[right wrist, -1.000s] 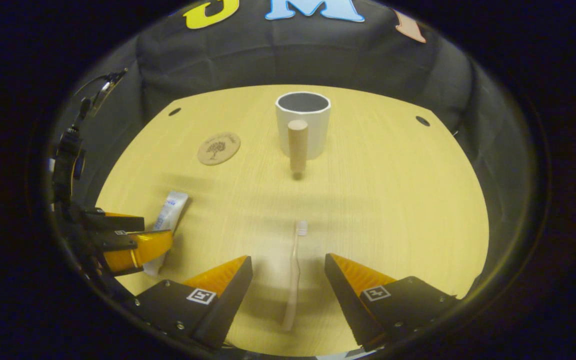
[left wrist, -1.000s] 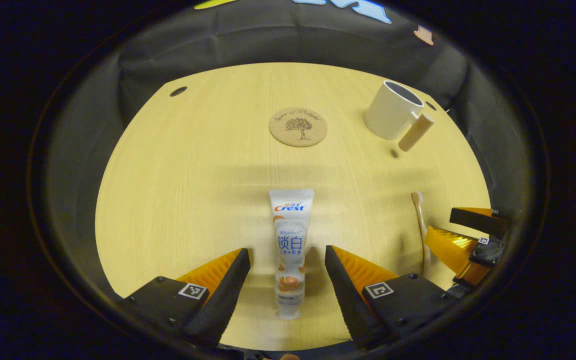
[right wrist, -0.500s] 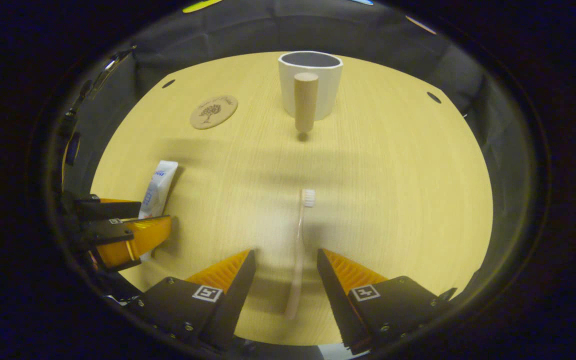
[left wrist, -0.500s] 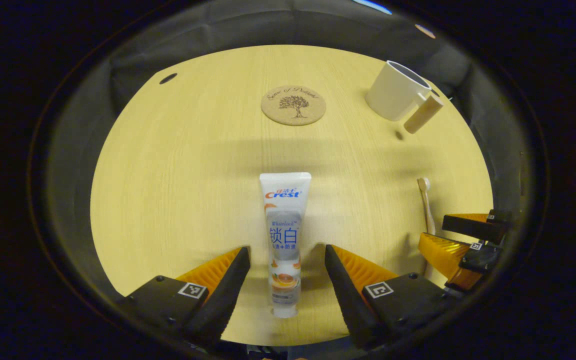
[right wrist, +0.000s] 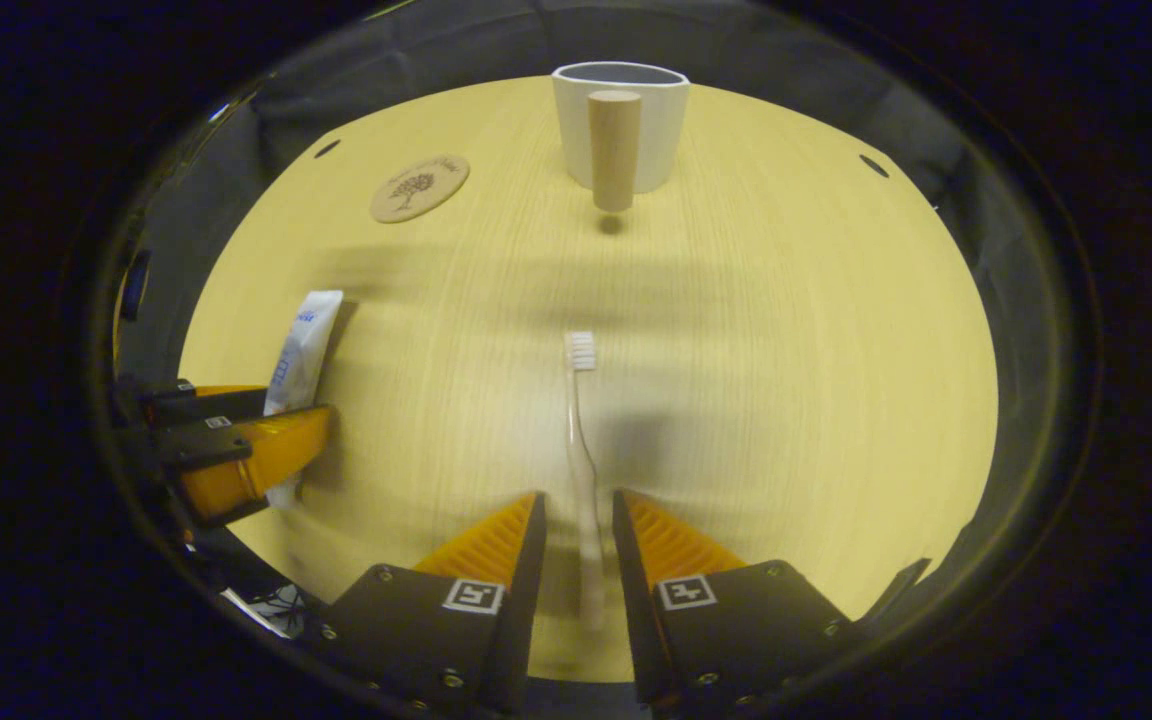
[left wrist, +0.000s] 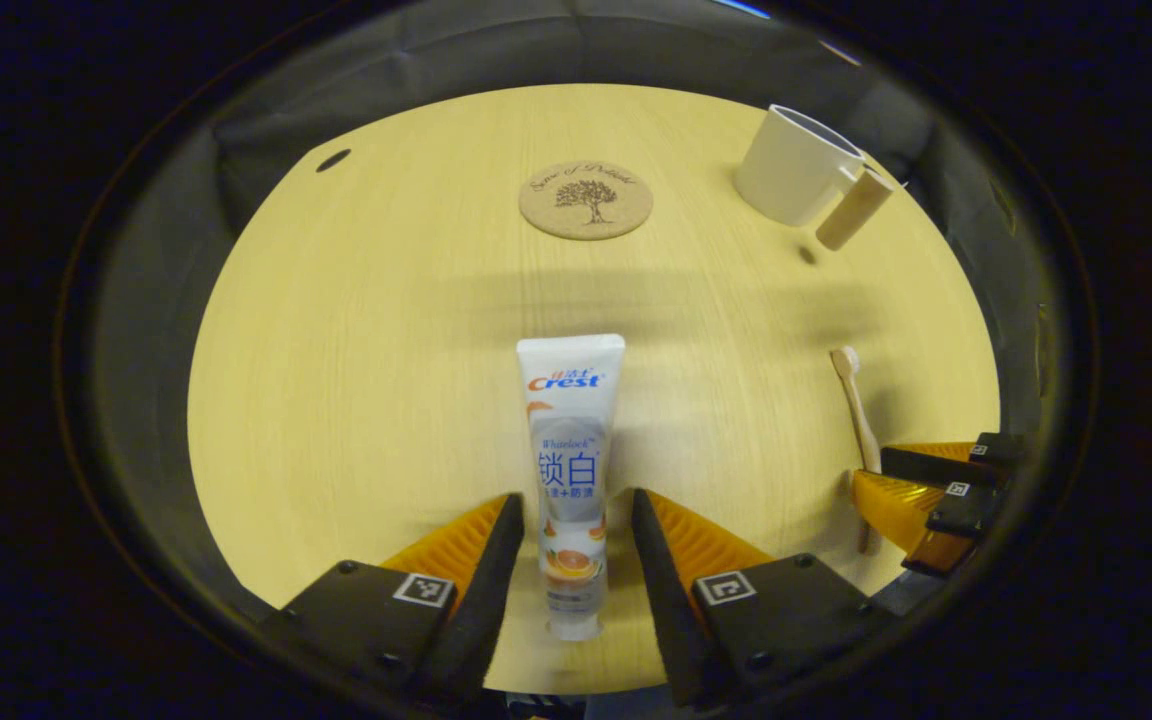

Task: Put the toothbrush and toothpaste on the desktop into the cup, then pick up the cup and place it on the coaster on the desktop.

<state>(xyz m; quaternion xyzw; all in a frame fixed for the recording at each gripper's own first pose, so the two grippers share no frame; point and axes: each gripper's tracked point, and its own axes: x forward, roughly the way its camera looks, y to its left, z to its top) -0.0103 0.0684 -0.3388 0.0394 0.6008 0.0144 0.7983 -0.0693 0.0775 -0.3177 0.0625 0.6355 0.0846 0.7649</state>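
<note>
**Toothpaste and toothbrush each flanked by a gripper on the table**

Toothpaste (left wrist: 572,470) lies flat on the wooden table (left wrist: 356,350), cap end nearest the camera, between the fingers of the left gripper (left wrist: 568,520). The fingers stand narrowly apart on either side of the tube; whether they press on it cannot be told. In the left gripper view the coaster (left wrist: 586,200) sits at 12 o'clock from the tube, and the cup (left wrist: 796,165), upright with its wooden handle, at about 1 o'clock.

In the right gripper view the toothbrush (right wrist: 581,440) lies on the table, bristles toward 12 o'clock, its handle running back between the right gripper (right wrist: 576,520) fingers. These are nearly closed around it; contact cannot be told.
</note>
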